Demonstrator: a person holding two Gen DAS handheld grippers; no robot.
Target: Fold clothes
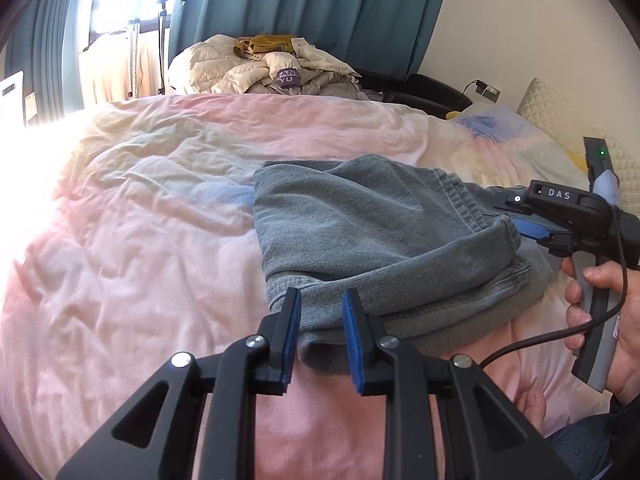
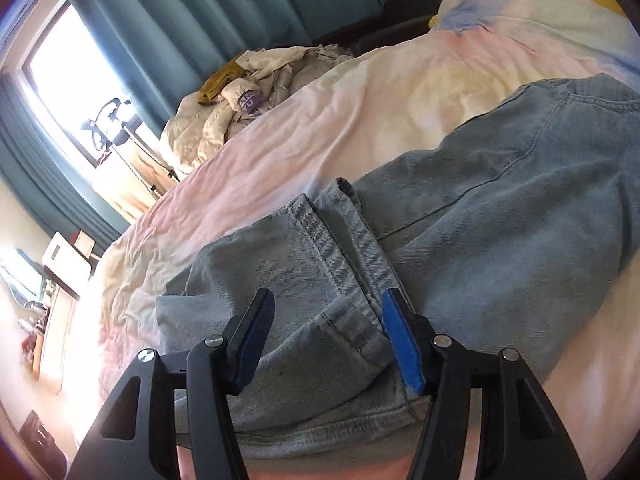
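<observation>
Nearest my left camera is the left claw point(image 1: 318, 332), its blue-padded fingers point(image 1: 294, 322) standing apart with the near folded edge of the jeans point(image 1: 372, 232) between them; I cannot tell whether the pads touch the denim. The jeans lie in a folded bundle on the pink duvet point(image 1: 140, 220) of the bed, toward its right side in this view, with a stitched hem running across the top layer.

Off to the right in the same view, my right hand point(image 1: 600, 312) holds the handle of the right claw point(image 1: 532, 220), which reaches in over the far side of the bundle; a black cable point(image 1: 560, 336) loops from it.

From the right wrist view, the right claw point(image 2: 328, 332) is also spread wide, fingers point(image 2: 400, 340) either side of a double-stitched hem of the jeans point(image 2: 500, 220), gripping nothing that I can see. The denim fills the space beneath it and stretches away to the upper right.

Beyond the bed, a heap of pale clothes point(image 1: 264, 68) sits in front of teal curtains point(image 1: 320, 8), and a quilted pillow point(image 1: 568, 128) rests at the head end.
</observation>
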